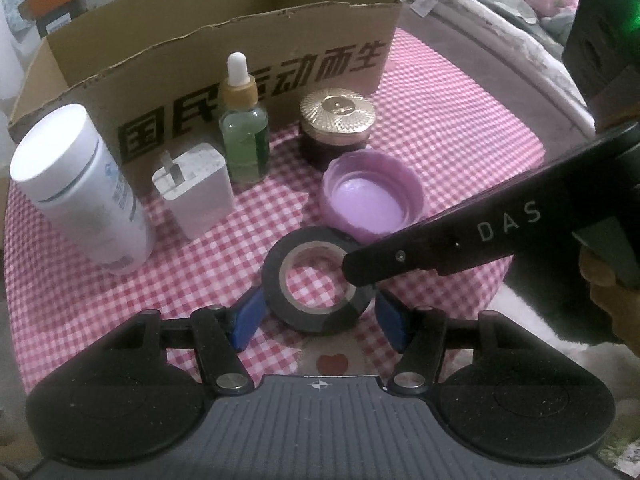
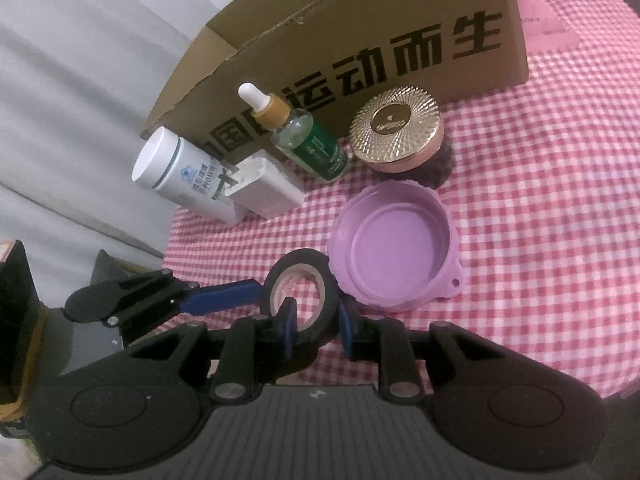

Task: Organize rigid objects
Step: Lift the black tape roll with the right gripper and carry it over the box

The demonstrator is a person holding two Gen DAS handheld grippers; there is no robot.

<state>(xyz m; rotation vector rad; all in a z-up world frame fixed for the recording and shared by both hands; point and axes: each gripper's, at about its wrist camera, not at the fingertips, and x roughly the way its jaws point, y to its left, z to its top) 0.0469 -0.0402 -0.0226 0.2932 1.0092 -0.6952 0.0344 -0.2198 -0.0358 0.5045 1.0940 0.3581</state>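
A black tape roll (image 1: pixel 316 318) (image 2: pixel 304 258) lies on the pink checked cloth (image 1: pixel 440 128). My left gripper (image 1: pixel 320 318) has its blue pads against the roll's two outer sides. In the right wrist view, my right gripper (image 2: pixel 317 322) straddles the roll's near wall and is shut on it, with one pad inside the hole and one outside. A right gripper finger (image 1: pixel 400 256) crosses the roll's right rim in the left wrist view. One left gripper finger (image 2: pixel 224 302) reaches the roll from the left.
A purple lid (image 1: pixel 372 200) (image 2: pixel 396 248) lies open side up, touching the roll. Behind stand a gold-lidded jar (image 1: pixel 336 124), a green dropper bottle (image 1: pixel 244 136), a white charger plug (image 1: pixel 196 188) and a white bottle (image 1: pixel 80 184). An open cardboard box (image 1: pixel 240 52) stands behind them.
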